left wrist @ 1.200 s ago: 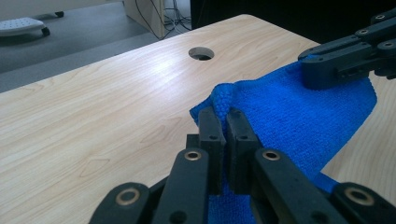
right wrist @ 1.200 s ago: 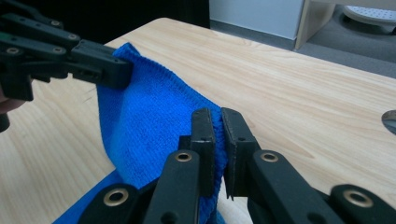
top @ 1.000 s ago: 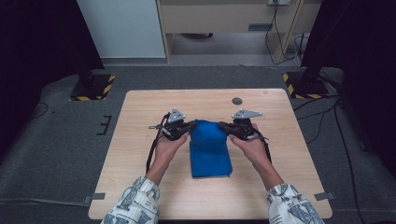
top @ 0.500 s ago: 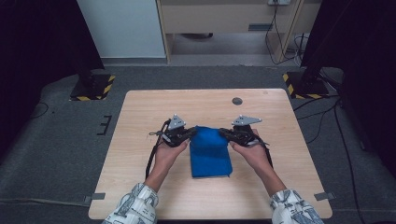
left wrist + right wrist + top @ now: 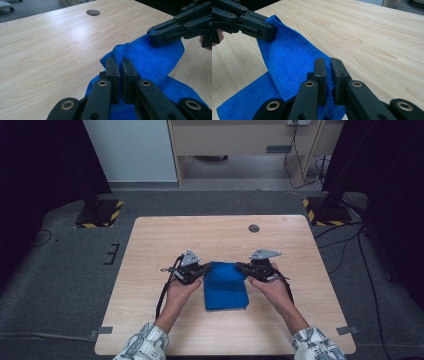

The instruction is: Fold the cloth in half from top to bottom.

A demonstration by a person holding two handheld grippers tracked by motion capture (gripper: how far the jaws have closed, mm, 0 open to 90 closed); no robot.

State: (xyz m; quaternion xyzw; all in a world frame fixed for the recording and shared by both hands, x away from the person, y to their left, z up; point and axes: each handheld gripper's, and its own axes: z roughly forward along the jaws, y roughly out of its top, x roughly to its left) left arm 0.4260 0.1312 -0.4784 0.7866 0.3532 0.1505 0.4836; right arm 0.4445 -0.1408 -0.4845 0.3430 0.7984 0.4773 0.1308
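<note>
Fingers [image 5: 130, 72] of the left gripper [image 5: 200, 270] are pinched tight on one far corner of the blue cloth [image 5: 226, 285]; in the right gripper view, the fingers [image 5: 320, 72] of the right gripper [image 5: 246, 268] are clamped the same way on the other far corner. Both pairs are narrow, with only terry fabric between them.

The far edge is lifted off the bench [image 5: 165, 240] and hangs between the two grippers; the near part lies flat on the wood, roughly mid-bench, between the person's hands.

Change over the last second: both grippers have moved toward the person, and the cloth's visible footprint is shorter than it was. The far edge is travelling back over the near half. Reads as a fold in progress, about halfway through the sweep.

Judgement: next it needs both corners carried on to the near edge and set down level. Risk is uneven travel, one side leading and skewing the fold.

The cable hole [image 5: 254, 228] farther back is well clear.
</note>
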